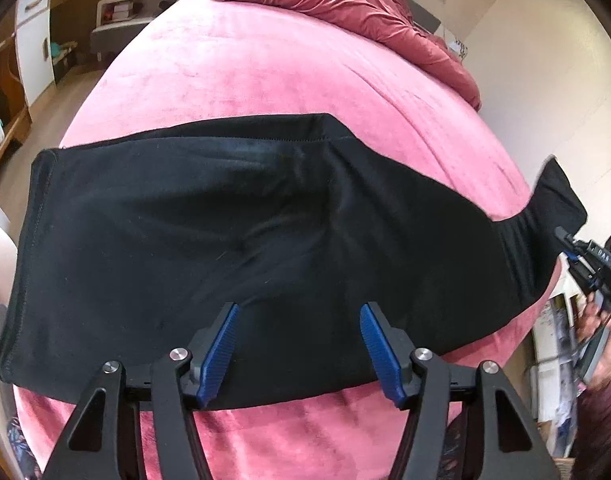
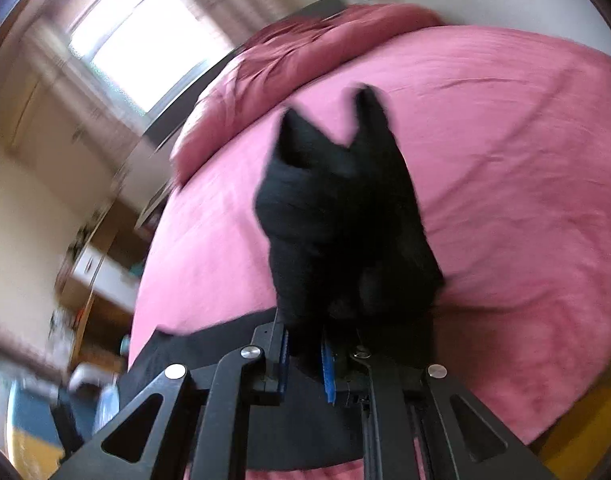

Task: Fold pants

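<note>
**Right tongs lifting one end of the pants**

Nearest the left wrist camera, the left tongs (image 1: 299, 320) stood with their blue ribbed pads apart, gripping nothing, poised over the near edge of the black soft-knit pants (image 1: 225, 240). The pants lay flat across the pink plush bed cover (image 1: 265, 72), their long axis running side to side in front of the left tongs, from the hemmed end at the left to a gathered end raised off the bed at the far right. There the right tongs (image 1: 563, 236) had that end, with part of a hand (image 1: 603, 340) behind them.

From the right wrist camera, the right tongs (image 2: 305, 354) were clamped on a bunch of the black cloth (image 2: 345, 220), which stood up directly ahead of the pads and blocked much of the view.

The fold would likely turn on carrying that raised end along the long axis toward the hemmed end; the right hand was the one holding it, the left sat near the middle.

The right view was heavily motion-blurred, so the fabric's edges and the room beyond were hard to make out. Farther back, a crumpled darker rose duvet (image 1: 345, 4) lay across the head of the bed.
</note>
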`<state>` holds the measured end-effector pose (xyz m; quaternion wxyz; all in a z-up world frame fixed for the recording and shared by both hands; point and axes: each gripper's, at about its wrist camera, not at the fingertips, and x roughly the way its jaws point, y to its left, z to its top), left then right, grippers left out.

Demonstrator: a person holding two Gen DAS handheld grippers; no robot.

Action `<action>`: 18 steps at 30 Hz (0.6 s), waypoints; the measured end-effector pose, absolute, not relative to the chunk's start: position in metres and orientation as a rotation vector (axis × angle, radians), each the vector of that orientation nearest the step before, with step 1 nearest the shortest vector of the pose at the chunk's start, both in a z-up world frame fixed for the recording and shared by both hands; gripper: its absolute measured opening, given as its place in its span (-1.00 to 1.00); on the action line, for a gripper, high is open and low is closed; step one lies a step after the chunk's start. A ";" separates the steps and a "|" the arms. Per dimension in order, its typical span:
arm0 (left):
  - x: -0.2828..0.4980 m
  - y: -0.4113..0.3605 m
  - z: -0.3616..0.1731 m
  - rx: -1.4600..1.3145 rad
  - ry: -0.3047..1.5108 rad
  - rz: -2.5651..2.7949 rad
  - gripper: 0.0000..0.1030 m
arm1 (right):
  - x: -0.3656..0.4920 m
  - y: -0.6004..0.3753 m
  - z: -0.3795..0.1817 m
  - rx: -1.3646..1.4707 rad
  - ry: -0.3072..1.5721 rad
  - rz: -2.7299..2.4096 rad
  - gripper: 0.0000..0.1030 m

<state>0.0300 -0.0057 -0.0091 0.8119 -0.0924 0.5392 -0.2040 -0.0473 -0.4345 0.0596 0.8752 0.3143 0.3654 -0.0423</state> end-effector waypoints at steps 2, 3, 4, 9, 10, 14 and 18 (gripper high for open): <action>0.030 -0.003 -0.007 -0.218 1.153 -0.444 0.22 | -0.035 -0.404 0.057 0.612 0.798 -0.020 -0.75; 0.031 -0.003 -0.007 -0.226 1.155 -0.452 0.21 | -0.022 -0.391 0.054 0.597 0.816 0.013 -0.75; 0.031 -0.002 -0.006 -0.237 1.158 -0.463 0.21 | -0.016 -0.375 0.051 0.583 0.838 0.054 -0.75; 0.035 -0.002 -0.005 -0.303 1.174 -0.516 0.20 | 0.014 -0.296 0.019 0.446 0.975 0.222 -0.75; 0.035 -0.002 -0.005 -0.313 1.178 -0.529 0.20 | 0.009 -0.283 0.011 0.423 0.996 0.234 -0.75; 0.037 -0.009 -0.006 -0.343 1.207 -0.592 0.21 | 0.006 -0.236 -0.016 0.314 1.073 0.280 -0.75; 0.043 -0.022 -0.008 -0.390 1.234 -0.640 0.22 | -0.004 -0.206 -0.032 0.161 1.091 0.261 -0.75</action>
